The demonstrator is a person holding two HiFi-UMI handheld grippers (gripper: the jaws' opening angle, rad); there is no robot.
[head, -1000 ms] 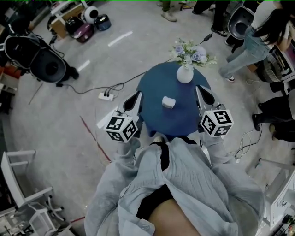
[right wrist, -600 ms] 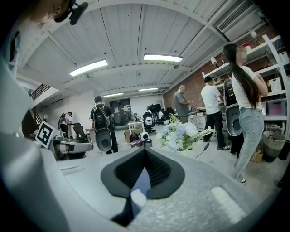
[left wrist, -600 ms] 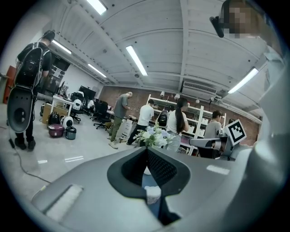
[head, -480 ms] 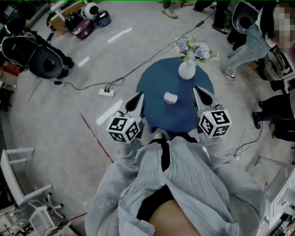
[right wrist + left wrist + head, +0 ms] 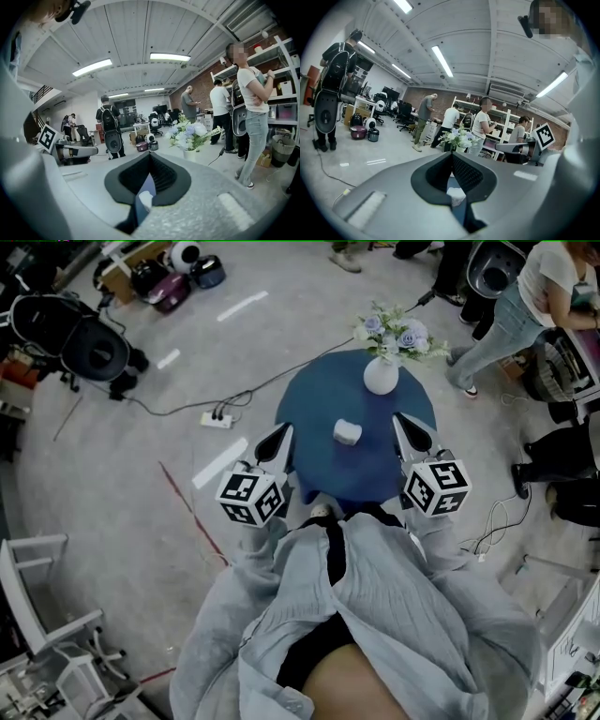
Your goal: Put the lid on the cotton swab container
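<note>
A small white cotton swab container [image 5: 347, 433] stands near the middle of a round blue table [image 5: 314, 409]. I cannot make out a separate lid. My left gripper [image 5: 284, 432] hovers at the table's left edge, jaws together, holding nothing. My right gripper [image 5: 401, 420] hovers at the right edge, also shut and empty. Each is a hand's width from the container. In the left gripper view the container [image 5: 456, 196] shows through the gap below the closed left gripper [image 5: 451, 153]. In the right gripper view the container [image 5: 145, 201] shows the same way below the right gripper [image 5: 150, 153].
A white vase [image 5: 381, 377] with pale flowers [image 5: 394, 334] stands at the table's far side. A power strip [image 5: 217, 417] and cables lie on the floor to the left. Black equipment [image 5: 89, 343] sits far left. People [image 5: 525, 306] stand at the right.
The head view has shifted a little, so the table sits slightly higher in the picture. Both grippers keep about the same places beside the table and stay shut.
</note>
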